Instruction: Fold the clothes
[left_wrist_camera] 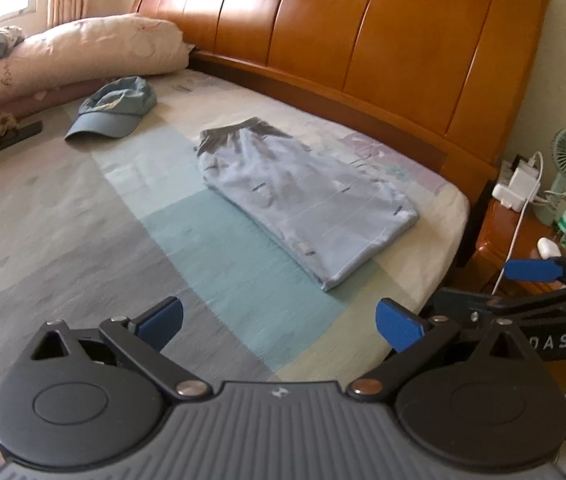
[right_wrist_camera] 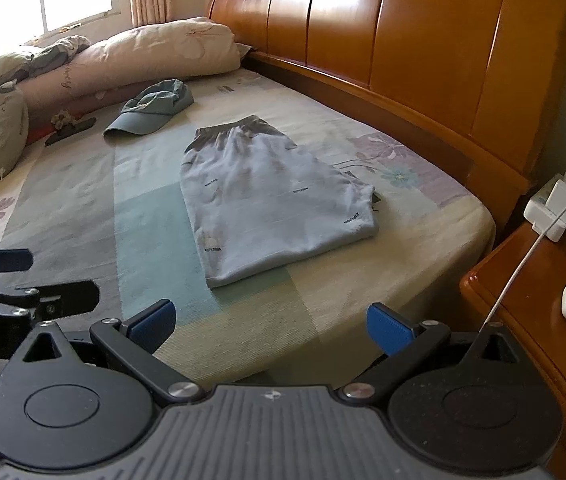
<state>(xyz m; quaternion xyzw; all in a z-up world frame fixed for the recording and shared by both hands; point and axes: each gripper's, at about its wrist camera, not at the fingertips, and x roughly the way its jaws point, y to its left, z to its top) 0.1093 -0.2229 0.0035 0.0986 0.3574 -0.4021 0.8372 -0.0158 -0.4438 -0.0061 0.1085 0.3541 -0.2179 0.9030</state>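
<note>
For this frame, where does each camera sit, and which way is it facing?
Left wrist: on the open left gripper, low over the bed, facing the wooden headboard; the right gripper shows at right.
Right wrist: on the open right gripper, near the wooden nightstand, facing the same way; the left gripper shows at left.
Shared: folded pale blue garment, blue cap.

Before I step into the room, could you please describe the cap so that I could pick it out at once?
Find the wooden headboard and the long floral pillow lying along the bed's far side. The cap rests on the sheet just in front of that pillow, beyond the folded pale-blue garment. It is the only blue-grey item with a stiff brim.
</note>
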